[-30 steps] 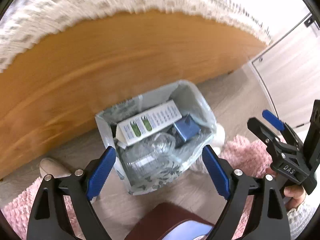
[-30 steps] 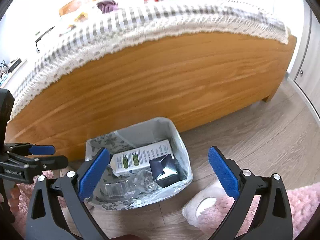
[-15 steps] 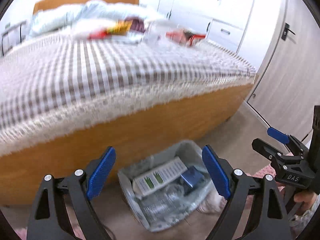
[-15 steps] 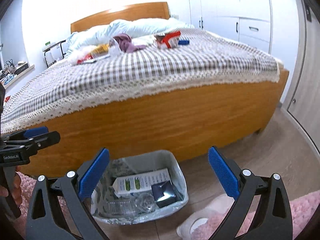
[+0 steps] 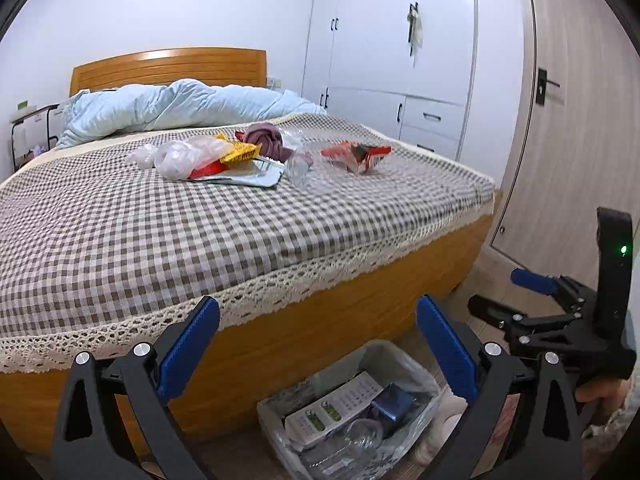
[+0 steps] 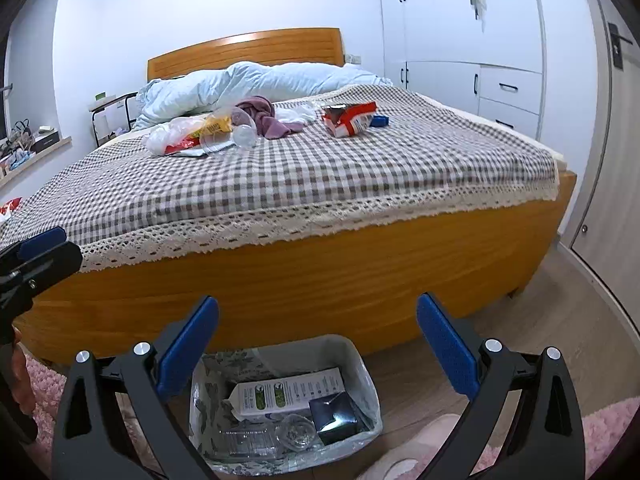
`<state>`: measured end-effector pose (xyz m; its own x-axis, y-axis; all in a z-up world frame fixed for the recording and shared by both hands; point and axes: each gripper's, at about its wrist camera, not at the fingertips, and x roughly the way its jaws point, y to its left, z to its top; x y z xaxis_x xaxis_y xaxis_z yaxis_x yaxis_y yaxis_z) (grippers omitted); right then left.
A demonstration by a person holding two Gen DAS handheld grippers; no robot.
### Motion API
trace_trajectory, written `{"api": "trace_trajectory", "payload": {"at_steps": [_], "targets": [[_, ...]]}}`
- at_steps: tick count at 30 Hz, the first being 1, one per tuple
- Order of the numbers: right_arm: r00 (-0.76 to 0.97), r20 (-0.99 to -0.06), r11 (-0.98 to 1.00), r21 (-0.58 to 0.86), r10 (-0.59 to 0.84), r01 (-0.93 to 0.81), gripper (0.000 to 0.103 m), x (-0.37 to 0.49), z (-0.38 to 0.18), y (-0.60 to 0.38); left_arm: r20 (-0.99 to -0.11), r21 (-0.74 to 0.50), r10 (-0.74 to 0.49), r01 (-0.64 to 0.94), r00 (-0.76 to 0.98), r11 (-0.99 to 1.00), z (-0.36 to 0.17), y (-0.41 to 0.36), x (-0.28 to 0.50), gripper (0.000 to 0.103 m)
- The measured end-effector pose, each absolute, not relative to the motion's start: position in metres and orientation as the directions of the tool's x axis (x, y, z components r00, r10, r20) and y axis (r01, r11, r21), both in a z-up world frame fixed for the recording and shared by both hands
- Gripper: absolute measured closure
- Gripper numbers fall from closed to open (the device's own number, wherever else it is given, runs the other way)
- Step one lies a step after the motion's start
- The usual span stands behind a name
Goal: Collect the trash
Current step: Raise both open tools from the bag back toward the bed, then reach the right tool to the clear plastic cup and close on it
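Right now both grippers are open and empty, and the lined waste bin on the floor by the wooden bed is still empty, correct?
Not quite. The lined waste bin already holds a white carton, a dark blue box and clear plastic, as the right wrist view shows. Both the left gripper and the right gripper are open and empty.

Two wrist views over my fingers, facing the bed (image 5: 280,216)

Both look slightly downward from near its foot, sharing the bin (image 6: 360,364) below.

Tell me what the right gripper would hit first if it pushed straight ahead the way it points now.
Probably the wooden side board of the bed, just above the trash bin. The open right gripper holds nothing, and nothing shows between it and the board, though depth is unclear.
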<state>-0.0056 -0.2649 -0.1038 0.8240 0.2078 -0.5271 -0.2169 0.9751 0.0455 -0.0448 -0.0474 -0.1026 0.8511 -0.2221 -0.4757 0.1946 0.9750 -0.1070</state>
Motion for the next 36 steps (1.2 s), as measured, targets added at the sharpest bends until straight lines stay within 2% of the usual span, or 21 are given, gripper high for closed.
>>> {"api": "trace_trajectory", "payload": {"at_steps": [23, 36], "targets": [[0.881, -0.429, 0.979, 0.041, 0.198, -0.200, 0.008, 0.037, -0.062, -0.232, -0.356, -0.173, -0.210, 0.156, 0.911, 0.972, -0.038, 0.002, 0.007, 0.007], [0.893, -0.395, 0.975, 0.030, 0.214, -0.221, 0.008, 0.073, -0.044, -0.183, -0.324, -0.129, -0.141, 0.104, 0.936, 0.986, -0.017, 0.037, 0.052, 0.007]]}}
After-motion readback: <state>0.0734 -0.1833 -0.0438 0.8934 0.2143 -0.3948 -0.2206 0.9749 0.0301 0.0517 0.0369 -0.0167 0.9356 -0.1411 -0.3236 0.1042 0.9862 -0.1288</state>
